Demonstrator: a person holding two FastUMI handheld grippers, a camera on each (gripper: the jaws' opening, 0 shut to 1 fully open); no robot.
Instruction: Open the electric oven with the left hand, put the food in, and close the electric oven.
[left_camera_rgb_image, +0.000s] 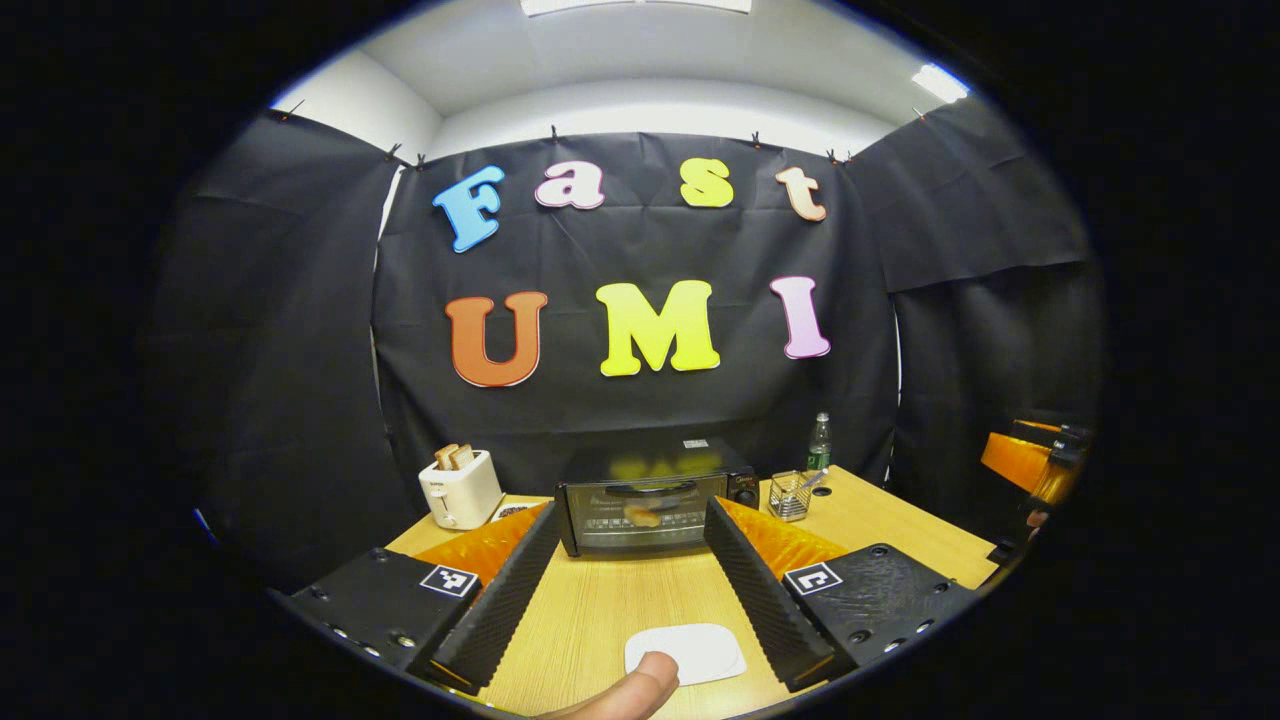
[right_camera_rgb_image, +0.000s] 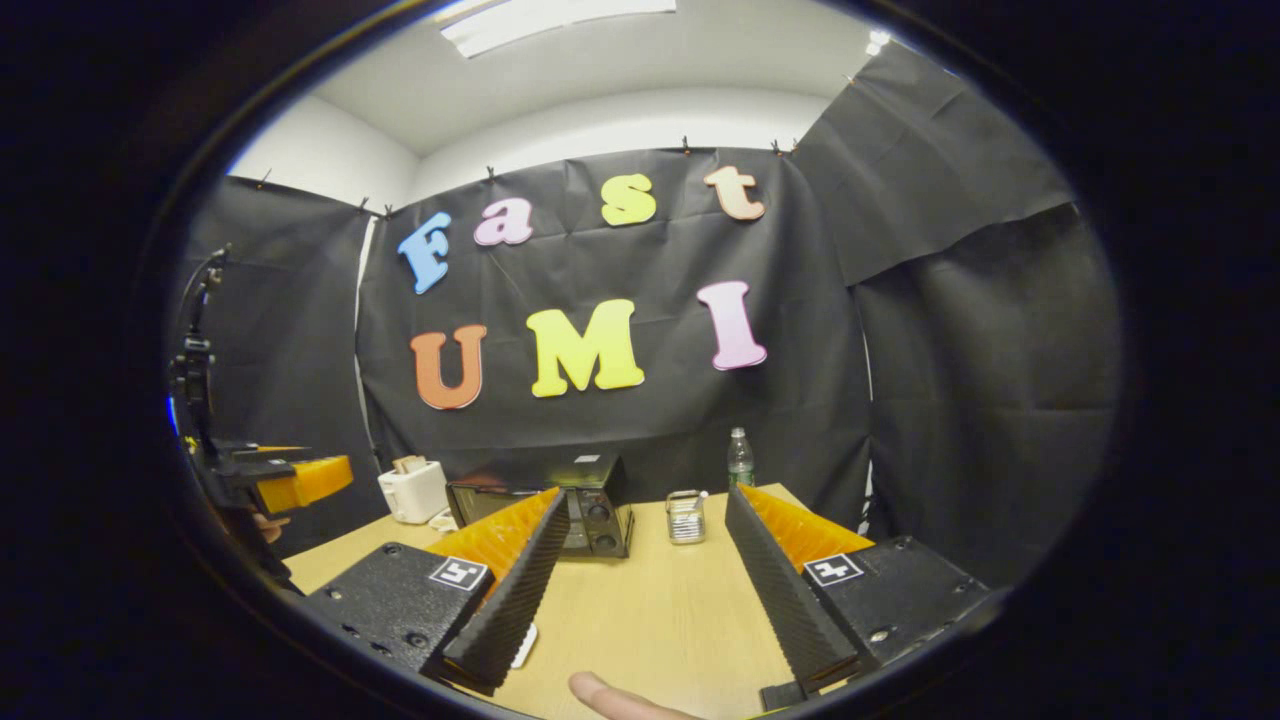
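Observation:
The black electric oven (left_camera_rgb_image: 650, 505) stands at the back of the wooden table, its glass door shut. Behind the glass shows a small pale orange piece (left_camera_rgb_image: 645, 516), probably the food. My left gripper (left_camera_rgb_image: 631, 510) is open and points straight at the oven from a distance, holding nothing. My right gripper (right_camera_rgb_image: 645, 495) is open too, off to the right, where the oven (right_camera_rgb_image: 590, 515) appears partly hidden behind one of its fingers. A flat white plate (left_camera_rgb_image: 690, 650) lies bare on the table near me. The left gripper (right_camera_rgb_image: 295, 480) hangs in the air at the left of the right gripper view.
A white toaster (left_camera_rgb_image: 460, 487) with bread in it stands left of the oven. On the oven's right are a wire holder (left_camera_rgb_image: 790, 495) and a green bottle (left_camera_rgb_image: 819, 443). A person's thumb (left_camera_rgb_image: 630, 695) shows at the bottom edge. The right gripper (left_camera_rgb_image: 1040, 460) hovers far right.

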